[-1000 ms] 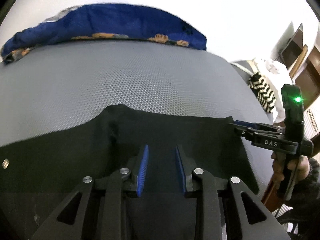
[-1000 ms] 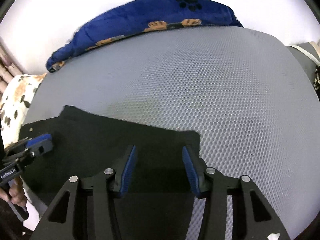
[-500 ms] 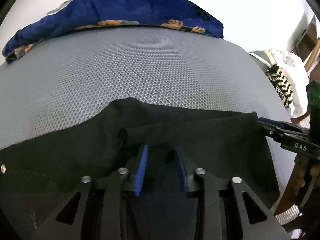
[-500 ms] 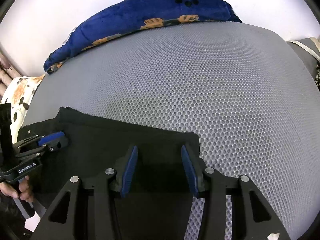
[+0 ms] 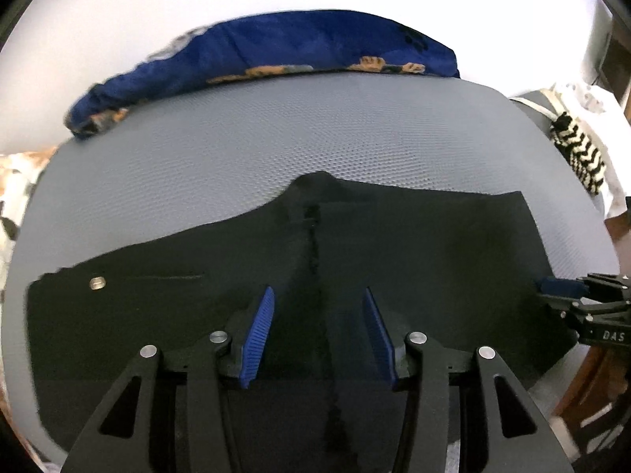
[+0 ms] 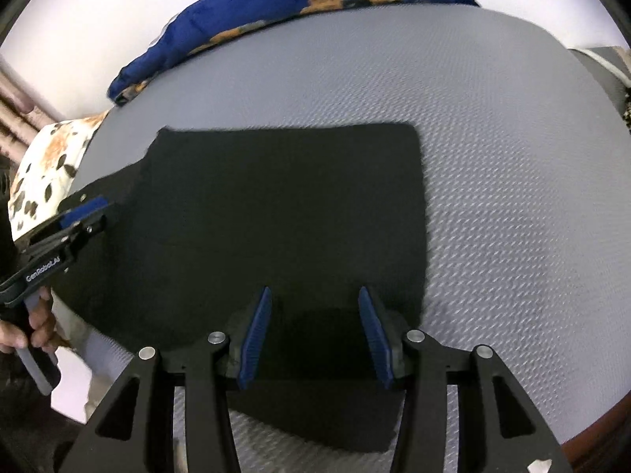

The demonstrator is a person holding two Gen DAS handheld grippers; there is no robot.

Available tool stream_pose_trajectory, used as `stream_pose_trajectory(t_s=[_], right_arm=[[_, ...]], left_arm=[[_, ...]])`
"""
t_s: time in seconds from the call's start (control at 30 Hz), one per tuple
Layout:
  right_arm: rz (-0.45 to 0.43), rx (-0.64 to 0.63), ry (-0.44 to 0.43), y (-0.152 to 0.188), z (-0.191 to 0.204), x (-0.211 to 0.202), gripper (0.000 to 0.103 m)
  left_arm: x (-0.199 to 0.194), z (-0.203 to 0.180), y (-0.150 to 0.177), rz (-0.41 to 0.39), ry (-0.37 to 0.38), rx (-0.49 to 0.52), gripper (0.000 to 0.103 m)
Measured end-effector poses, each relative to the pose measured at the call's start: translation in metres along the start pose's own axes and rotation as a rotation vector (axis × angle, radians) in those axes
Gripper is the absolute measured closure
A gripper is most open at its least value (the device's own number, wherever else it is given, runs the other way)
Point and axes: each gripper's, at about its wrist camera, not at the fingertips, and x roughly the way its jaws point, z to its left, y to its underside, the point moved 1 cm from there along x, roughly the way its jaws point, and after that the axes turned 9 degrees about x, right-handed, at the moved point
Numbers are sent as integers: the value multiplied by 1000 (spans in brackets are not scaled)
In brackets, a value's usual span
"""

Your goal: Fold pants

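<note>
Black pants [image 5: 414,244] lie flat on a grey honeycomb mat [image 5: 276,157], with a seam down the middle and a metal button [image 5: 97,283] near their left end. My left gripper [image 5: 318,291] hangs over the seam. Its jaws are opening and no cloth is pinched between the blue pads. In the right wrist view the pants [image 6: 276,197] end in a square edge at the right. My right gripper [image 6: 314,291] is open above their near right part. Each gripper shows in the other's view: the right gripper [image 5: 572,295] and the left gripper [image 6: 79,216].
A blue cushion [image 5: 276,55] with orange paw prints lies along the mat's far edge. A floral cloth [image 6: 47,165] sits beyond the mat's left side, a black-and-white chevron item [image 5: 579,157] beyond its right. A person's hand [image 6: 23,331] holds the left gripper's handle.
The left jaws have spread wider and let the cloth lie flat. Both grippers have drawn back toward the near edge, so more of the pants shows ahead of them.
</note>
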Motion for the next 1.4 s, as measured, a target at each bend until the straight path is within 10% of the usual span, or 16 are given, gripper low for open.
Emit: stream_pose_trajectory(t_s=[0.33, 0.77, 1.17, 1.4], right_arm=[[81, -101, -88, 15, 62, 22, 57], [175, -226, -170, 17, 143, 54, 57], [191, -235, -152, 18, 166, 62, 43], [191, -205, -152, 17, 166, 64, 41]], left_arm=[[-50, 41, 33, -5, 0, -94, 54], [-125, 199, 132, -65, 63, -523, 54], [-82, 239, 212, -16, 434, -862, 54], [-57, 243, 221, -45, 495, -911, 54]])
